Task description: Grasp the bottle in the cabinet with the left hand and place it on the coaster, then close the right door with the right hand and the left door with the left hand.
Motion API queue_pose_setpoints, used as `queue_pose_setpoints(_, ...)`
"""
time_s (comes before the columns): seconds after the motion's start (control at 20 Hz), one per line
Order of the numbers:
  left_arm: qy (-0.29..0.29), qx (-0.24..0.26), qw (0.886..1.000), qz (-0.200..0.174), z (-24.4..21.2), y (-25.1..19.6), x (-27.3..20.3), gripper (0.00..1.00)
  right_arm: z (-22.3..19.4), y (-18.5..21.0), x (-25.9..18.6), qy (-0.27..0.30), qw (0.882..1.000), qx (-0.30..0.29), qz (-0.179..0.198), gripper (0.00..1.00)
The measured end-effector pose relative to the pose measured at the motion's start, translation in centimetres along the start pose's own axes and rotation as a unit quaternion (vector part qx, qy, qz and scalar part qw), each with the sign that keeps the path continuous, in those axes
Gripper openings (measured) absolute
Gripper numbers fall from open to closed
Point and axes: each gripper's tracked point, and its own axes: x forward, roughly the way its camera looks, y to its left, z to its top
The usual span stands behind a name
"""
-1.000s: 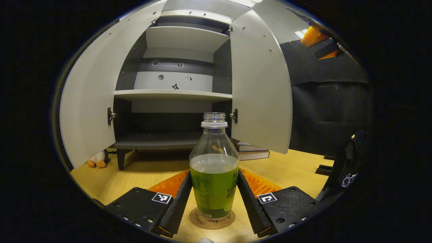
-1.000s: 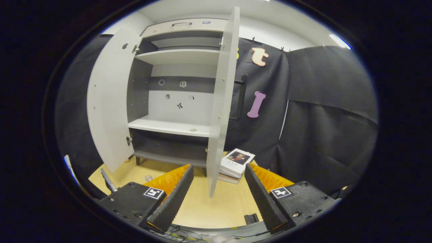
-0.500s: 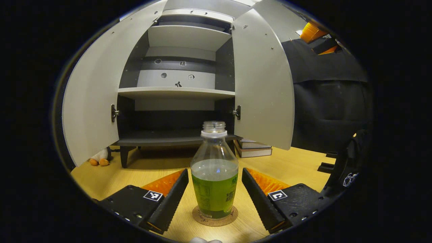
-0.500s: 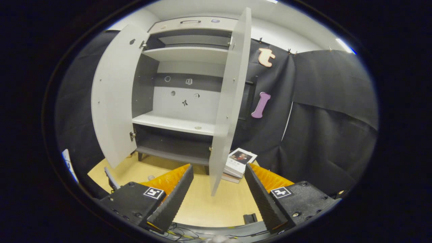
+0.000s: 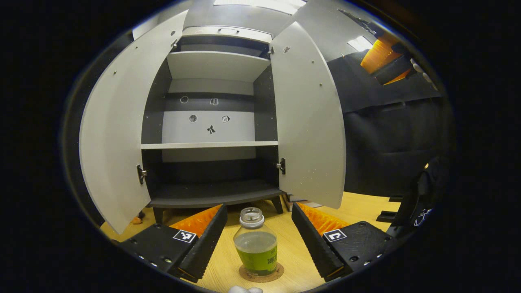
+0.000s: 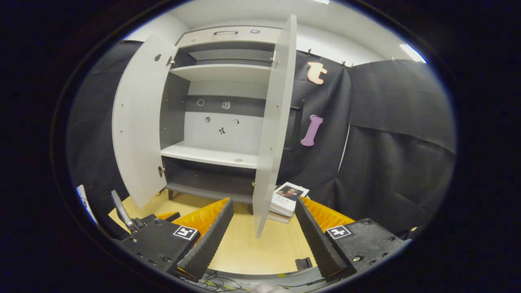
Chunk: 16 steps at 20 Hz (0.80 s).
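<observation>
A clear bottle [image 5: 256, 242] with green liquid and a green label stands upright on a round cork coaster [image 5: 261, 273] on the wooden table. My left gripper [image 5: 257, 240] is open, above and behind the bottle, its fingers [image 5: 207, 244] apart from the bottle on both sides. The grey cabinet [image 5: 211, 122] stands behind with the left door [image 5: 116, 134] and right door [image 5: 309, 118] swung wide. In the right gripper view my right gripper [image 6: 262, 238] is open, and the right door's edge [image 6: 270, 134] stands just ahead between its fingers. The left door [image 6: 138, 122] hangs open there too.
A stack of books [image 6: 287, 197] lies on the table [image 6: 244, 248] right of the cabinet, behind the right door. A small soft toy [image 5: 136, 219] peeks out under the left door. Black cloth [image 6: 390, 154] walls the right side. The other gripper's orange part [image 5: 382, 55] shows top right.
My left gripper has let go of the bottle, opened wider and risen up and back; the bottle stays on the coaster. The right gripper has barely shifted near the right door's edge.
</observation>
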Motion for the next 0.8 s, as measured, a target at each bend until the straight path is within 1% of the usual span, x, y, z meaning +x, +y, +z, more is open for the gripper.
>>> queue_pose_setpoints(0.2, -0.016, 0.001, 1.000, -0.002, 3.5, -0.1, -1.1, 0.97, 0.5, 0.3, -0.7, -0.012, 1.000, 0.012, 0.001, 1.00)
queue_pose_setpoints(0.35, -0.019, 0.000, 1.000, 0.010, 6.5, 0.6, -2.1, 0.96, 0.7, 0.5, -1.4, -0.021, 1.000, 0.018, 0.003, 1.00)
queue_pose_setpoints(0.45, -0.028, -0.014, 0.999, 0.015, 8.9, 1.0, -3.0, 0.96, 0.8, 0.7, -1.6, -0.027, 0.999, 0.022, 0.003, 1.00)
queue_pose_setpoints(0.6, -0.037, -0.014, 0.998, 0.044, 13.0, 2.9, -4.7, 0.96, 0.7, 0.7, -2.0, -0.033, 0.999, 0.031, 0.007, 1.00)
queue_pose_setpoints(0.8, -0.050, -0.023, 0.995, 0.078, 18.2, 5.8, -7.8, 0.96, 1.3, 0.0, -1.4, -0.049, 0.998, 0.041, 0.006, 1.00)
